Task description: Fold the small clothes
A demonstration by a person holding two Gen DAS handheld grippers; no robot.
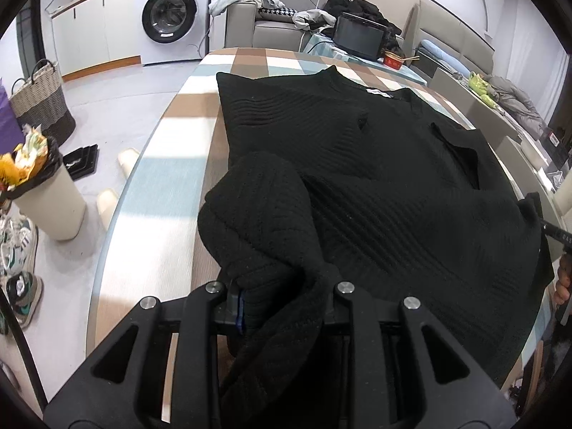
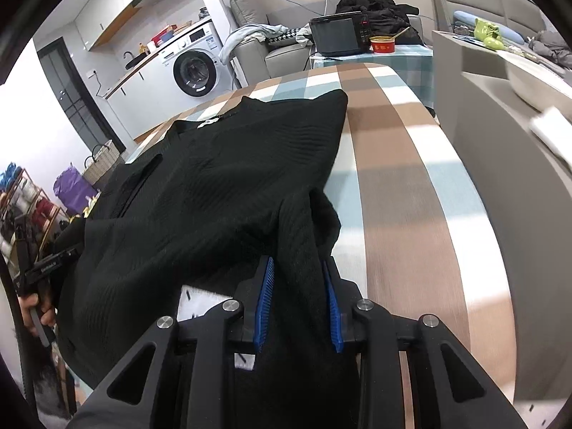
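Note:
A black ribbed knit sweater lies spread on the round table with a checked cloth. My left gripper is shut on a bunched sleeve or hem of the sweater at its near left side, lifted and folded over. In the right wrist view the sweater fills the left half, and my right gripper is shut on its near right edge, with fabric between the blue pads. The other gripper shows at each view's edge.
A bin, shoes and a woven basket stand on the floor left of the table. A washing machine, sofa with clothes, a black appliance and a red bowl lie beyond. A grey chair stands right of the table.

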